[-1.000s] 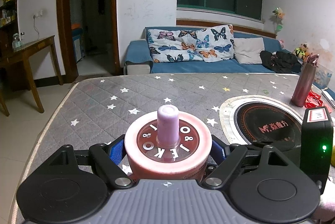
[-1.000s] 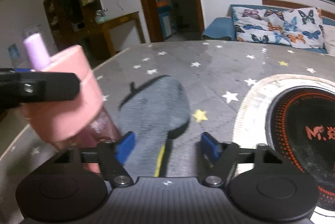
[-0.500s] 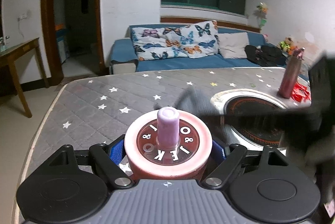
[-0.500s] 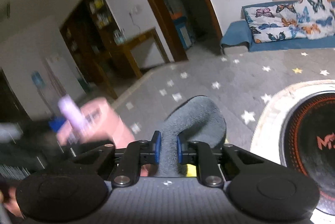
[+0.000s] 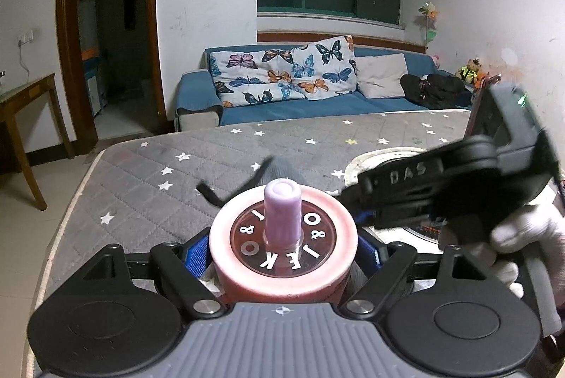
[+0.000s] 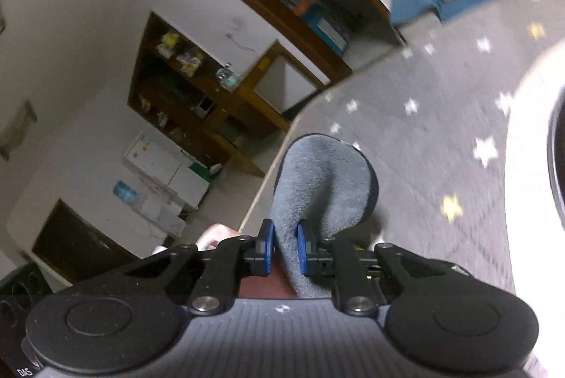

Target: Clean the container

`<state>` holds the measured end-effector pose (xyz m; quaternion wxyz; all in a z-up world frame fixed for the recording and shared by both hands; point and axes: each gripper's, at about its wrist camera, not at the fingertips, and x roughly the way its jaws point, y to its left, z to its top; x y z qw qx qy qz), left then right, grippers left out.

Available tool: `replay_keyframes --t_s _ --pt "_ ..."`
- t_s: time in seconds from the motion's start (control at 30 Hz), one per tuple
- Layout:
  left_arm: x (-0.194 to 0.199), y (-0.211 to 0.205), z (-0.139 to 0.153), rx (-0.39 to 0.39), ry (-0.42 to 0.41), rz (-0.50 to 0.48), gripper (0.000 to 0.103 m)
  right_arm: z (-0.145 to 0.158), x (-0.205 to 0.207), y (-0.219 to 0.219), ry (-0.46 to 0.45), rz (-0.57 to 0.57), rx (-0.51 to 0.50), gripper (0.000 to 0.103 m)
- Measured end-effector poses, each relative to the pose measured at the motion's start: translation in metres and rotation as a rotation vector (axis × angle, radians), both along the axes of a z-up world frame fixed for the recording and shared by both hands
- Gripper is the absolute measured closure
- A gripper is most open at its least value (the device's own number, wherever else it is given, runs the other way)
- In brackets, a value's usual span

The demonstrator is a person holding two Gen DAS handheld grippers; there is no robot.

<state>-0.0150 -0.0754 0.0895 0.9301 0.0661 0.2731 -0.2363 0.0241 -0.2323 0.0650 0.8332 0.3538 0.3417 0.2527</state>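
A pink container (image 5: 282,258) with a dark lid and a purple spout (image 5: 281,208) stands upright between the blue pads (image 5: 196,254) of my left gripper (image 5: 282,254), which is shut on it. My right gripper (image 6: 284,249) is shut on a grey cloth (image 6: 325,180) that sticks out forward past its pads (image 6: 265,245). In the left wrist view the right gripper's black body (image 5: 441,187) hangs tilted just right of the container, held by a white-gloved hand (image 5: 522,237). A fold of the grey cloth (image 5: 279,166) shows behind the container.
The grey star-patterned table cover (image 5: 159,173) runs left to an edge above the tiled floor. A round induction cooker (image 5: 385,159) lies at the right. A blue sofa (image 5: 300,102) stands behind, a wooden side table (image 5: 28,95) at far left, and wooden shelves (image 6: 176,78) stand by the wall.
My right gripper went from open over the cloth to shut on it, lifted it, rolled sideways and came up beside the container. The left gripper kept hold of the container.
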Motion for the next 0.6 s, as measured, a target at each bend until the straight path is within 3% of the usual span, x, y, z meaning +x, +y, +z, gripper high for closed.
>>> replay_keyframes --t_s 0.3,0.5,0.6 --pt "0.001 -0.003 -0.003 0.008 -0.011 0.007 0.019 -0.043 -0.004 -0.013 0.133 -0.010 0.054 0.089" --pt "-0.001 -0.003 -0.004 0.015 -0.015 0.010 0.019 -0.040 -0.014 -0.031 0.149 -0.013 0.240 0.090" --pt "-0.001 -0.003 -0.004 0.015 -0.015 0.015 0.019 -0.039 -0.010 -0.032 0.139 -0.011 0.279 0.090"
